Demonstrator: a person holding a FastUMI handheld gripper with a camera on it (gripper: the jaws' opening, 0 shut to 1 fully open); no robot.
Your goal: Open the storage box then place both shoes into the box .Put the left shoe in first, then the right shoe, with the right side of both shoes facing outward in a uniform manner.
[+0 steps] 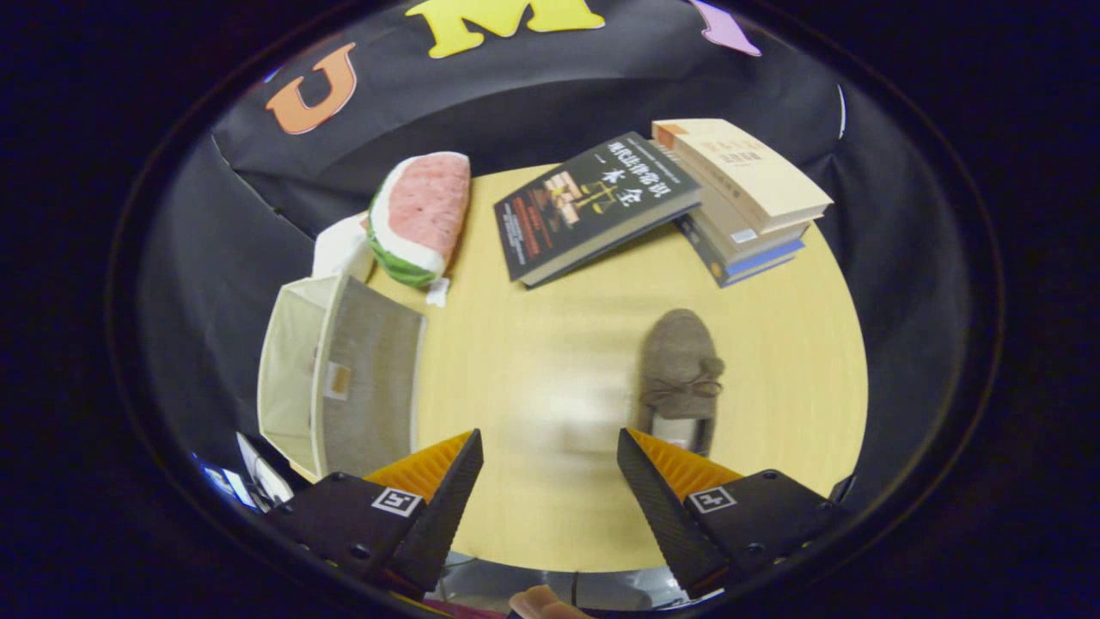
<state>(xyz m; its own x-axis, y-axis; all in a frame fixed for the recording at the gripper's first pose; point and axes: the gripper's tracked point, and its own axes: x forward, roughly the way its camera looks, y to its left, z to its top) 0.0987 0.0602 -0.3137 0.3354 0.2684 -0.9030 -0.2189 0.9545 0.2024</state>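
Observation:
A brown fuzzy shoe [679,374] with a small bow lies on the round wooden table [550,344], its toe pointing away and its heel just ahead of my right finger. A beige fabric storage box [339,378] stands at the table's left edge, beyond my left finger, with its top open and its pale inside showing. My gripper [550,443] hovers above the near part of the table, open, with nothing between its fingers. A second shoe cannot be made out.
A watermelon-slice plush [421,215] lies beyond the box, next to a white cloth [339,245]. A dark book [593,206] leans on a stack of books [743,202] at the far right. Black cloth surrounds the table. A fingertip [541,602] shows below the gripper.

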